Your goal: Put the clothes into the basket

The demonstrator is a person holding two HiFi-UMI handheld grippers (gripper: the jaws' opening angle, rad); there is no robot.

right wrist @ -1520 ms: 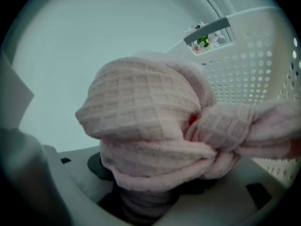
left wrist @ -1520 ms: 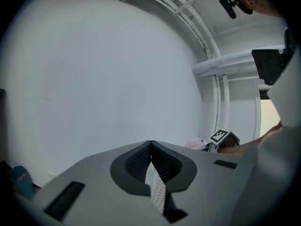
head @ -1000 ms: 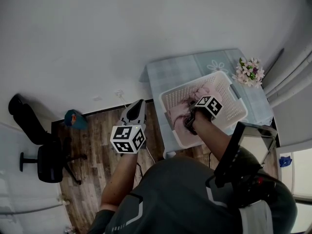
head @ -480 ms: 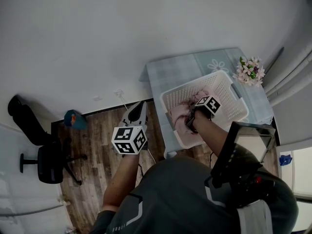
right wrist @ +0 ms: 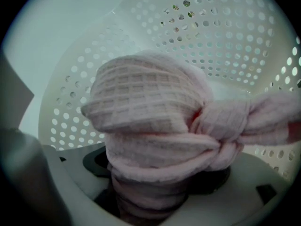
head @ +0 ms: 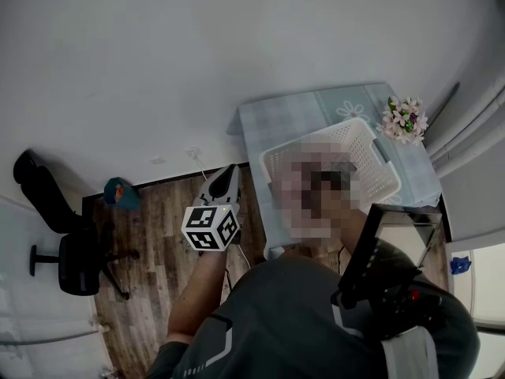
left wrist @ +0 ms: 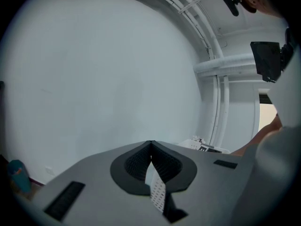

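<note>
A pink waffle-knit cloth (right wrist: pixel 150 112) sits bunched and twisted inside the white perforated basket (right wrist: pixel 225 36), filling the gap of my right gripper (right wrist: pixel 157 182). Its jaws are opening, and the cloth still lies between them and hides the pads. In the head view the basket (head: pixel 375 144) stands on the small table, and a mosaic patch covers the right gripper and the cloth there. My left gripper (head: pixel 229 174) is held out over the wooden floor, left of the table. Its jaws are shut and empty (left wrist: pixel 151 143), pointing at a bare wall.
The table (head: pixel 292 117) has a pale blue checked cover, with a bunch of flowers (head: pixel 405 117) at its far right corner. A black office chair (head: pixel 79 259) and a small teal object (head: pixel 118 192) are on the floor at left. White pipes (left wrist: pixel 218 102) run up the wall.
The right gripper has stayed down in the basket with the pink cloth; a patch hides it now. The left gripper has barely moved.
</note>
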